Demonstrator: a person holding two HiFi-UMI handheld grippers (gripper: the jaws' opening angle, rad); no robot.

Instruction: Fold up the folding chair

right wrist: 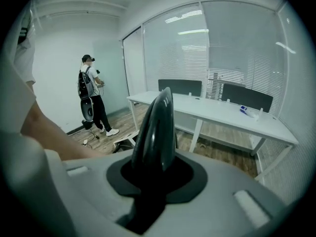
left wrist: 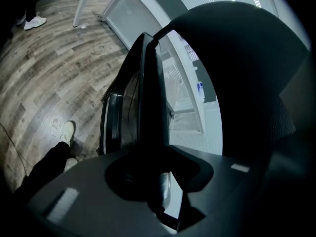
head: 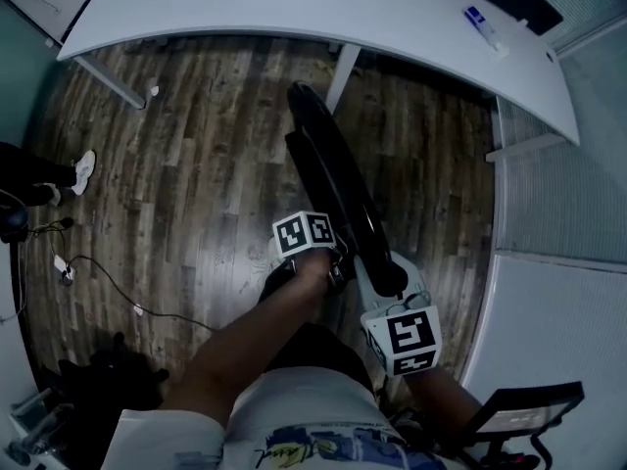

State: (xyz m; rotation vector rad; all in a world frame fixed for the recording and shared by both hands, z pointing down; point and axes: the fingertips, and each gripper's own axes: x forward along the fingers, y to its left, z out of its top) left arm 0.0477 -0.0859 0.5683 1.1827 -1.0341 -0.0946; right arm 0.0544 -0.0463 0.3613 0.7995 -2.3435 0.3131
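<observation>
Wood-plank floor [head: 196, 164] under a long white table [head: 294, 8]. Near the table's right end, on its top, a small blue-and-white item [head: 480, 23]. Well to the table's left, on the floor, a thin cable [head: 138, 309] and a person's white shoe [head: 85, 169].

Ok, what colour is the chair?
Black: the folding chair shows best in the head view.

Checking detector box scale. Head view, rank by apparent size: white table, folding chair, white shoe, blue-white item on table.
1. white table
2. folding chair
3. white shoe and blue-white item: about alike, unranked.
</observation>
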